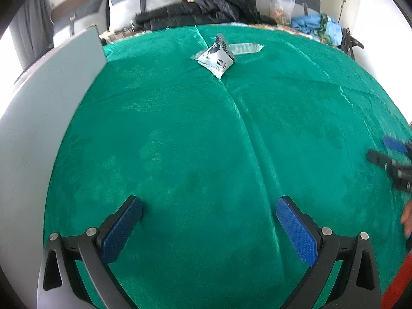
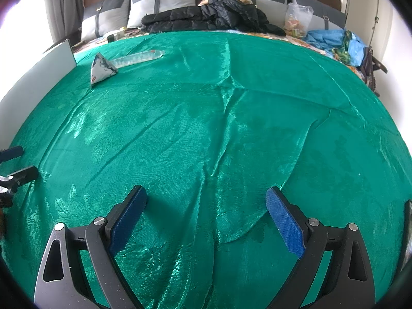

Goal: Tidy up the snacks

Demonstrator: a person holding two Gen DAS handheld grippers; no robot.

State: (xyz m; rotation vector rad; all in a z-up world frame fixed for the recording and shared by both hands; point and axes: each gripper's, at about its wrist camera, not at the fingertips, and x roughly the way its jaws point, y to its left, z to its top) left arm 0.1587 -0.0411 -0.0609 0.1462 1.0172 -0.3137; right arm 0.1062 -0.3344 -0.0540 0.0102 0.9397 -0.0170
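A white pyramid-shaped snack packet with dark print lies on the green cloth at the far side. A long clear tube-shaped snack lies just behind it, touching or nearly so. Both show in the right wrist view, the packet and the tube at the far left. My left gripper is open and empty, low over the cloth, well short of the snacks. My right gripper is open and empty over the wrinkled cloth. Each gripper shows at the edge of the other's view.
A grey flat board stands along the left edge of the cloth, also in the right wrist view. Behind the cloth lie a black jacket, a clear bag of items, blue cloth and pillows.
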